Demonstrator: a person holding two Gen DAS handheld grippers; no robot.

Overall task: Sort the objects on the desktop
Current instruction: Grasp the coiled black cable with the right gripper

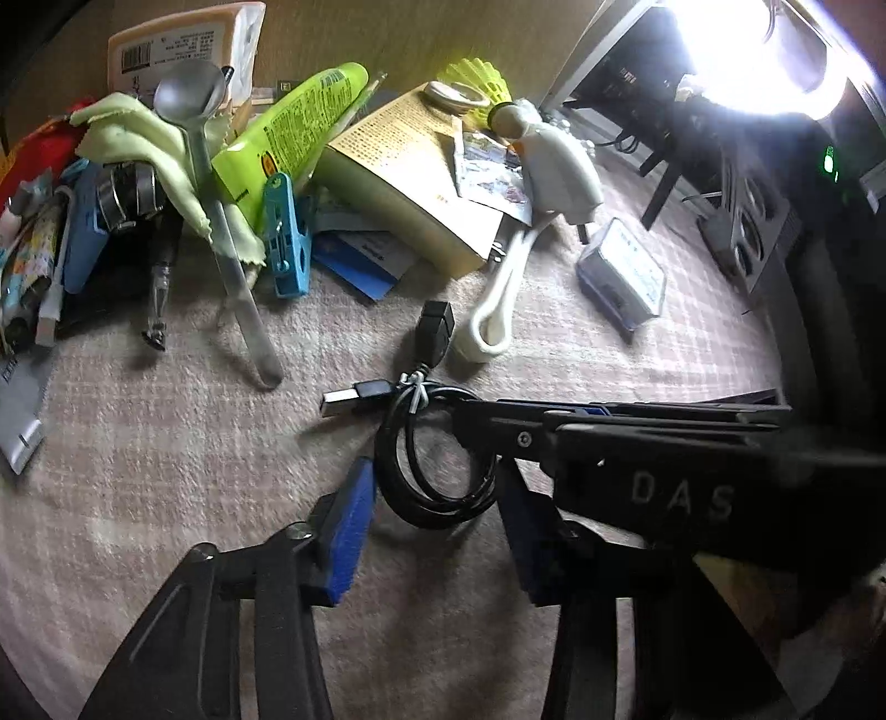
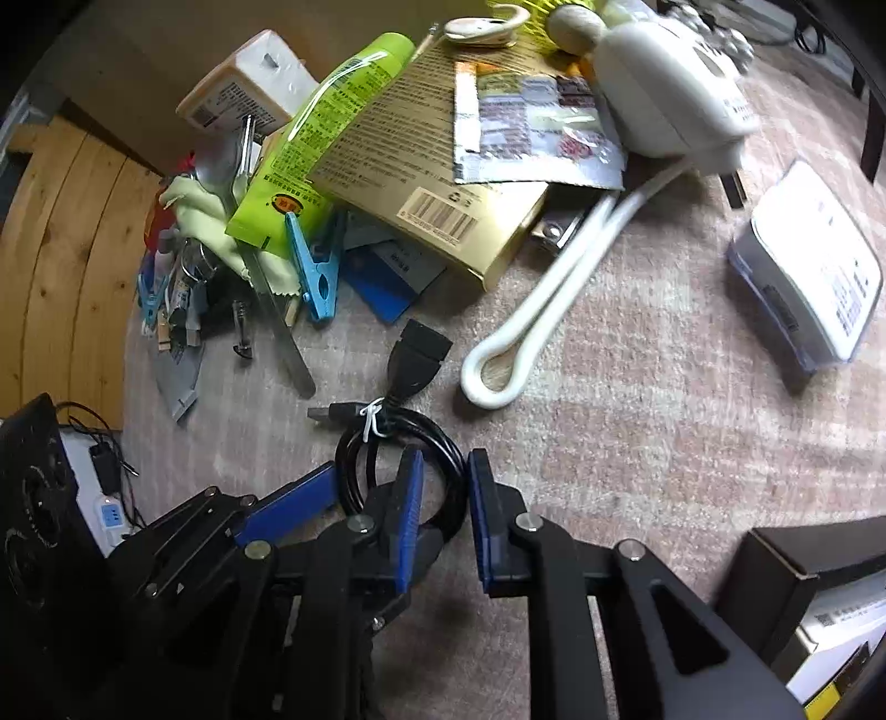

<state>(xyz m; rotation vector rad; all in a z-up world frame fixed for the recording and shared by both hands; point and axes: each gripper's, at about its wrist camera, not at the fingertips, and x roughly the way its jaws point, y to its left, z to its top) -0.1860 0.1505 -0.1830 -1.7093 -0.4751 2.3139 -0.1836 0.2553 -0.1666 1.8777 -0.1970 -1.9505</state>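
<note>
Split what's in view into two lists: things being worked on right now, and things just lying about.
In hand:
coiled black USB cable
right gripper, fingers straddling the coil's strand
left gripper, open around the coil

Lying about:
blue clothespin
metal spoon
green tube
white cable loop
yellow box

A pale checked tablecloth (image 1: 166, 443) lies under a glaring lamp (image 1: 758, 55), beside wood panelling (image 2: 61, 232).

White letters "DAS" stood on the black right gripper (image 1: 470, 412) body. Barcodes showed on the tan box (image 2: 437, 183) and the tissue pack (image 1: 183, 50); their digits and other print were too small to read.
</note>
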